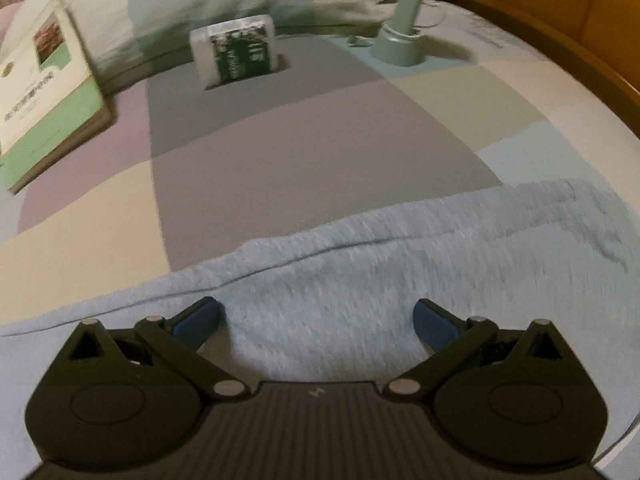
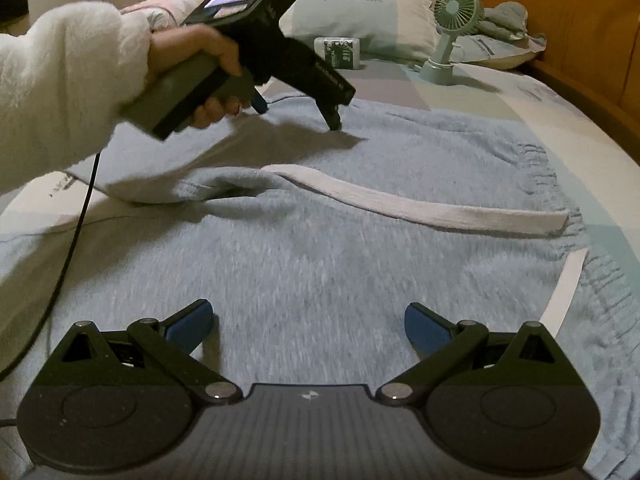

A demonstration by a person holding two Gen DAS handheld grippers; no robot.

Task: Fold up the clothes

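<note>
Left wrist view: the left claw (image 1: 316, 316), jaws spread wide and holding nothing, hovers over the far edge of light blue sweatpants (image 1: 360, 280) lying on a patchwork bed (image 1: 280, 140), with a book (image 1: 48, 92), a tissue pack (image 1: 236, 50) and a small fan (image 1: 408, 12) beyond them. Right wrist view: the right claw (image 2: 308, 324), also wide open and empty, hangs above the sweatpants, near their white drawstring (image 2: 420, 208), while a hand (image 2: 192, 68) holds the left claw over the far side. Folding seems barely begun; next, each claw likely needs to pinch an edge.
</note>
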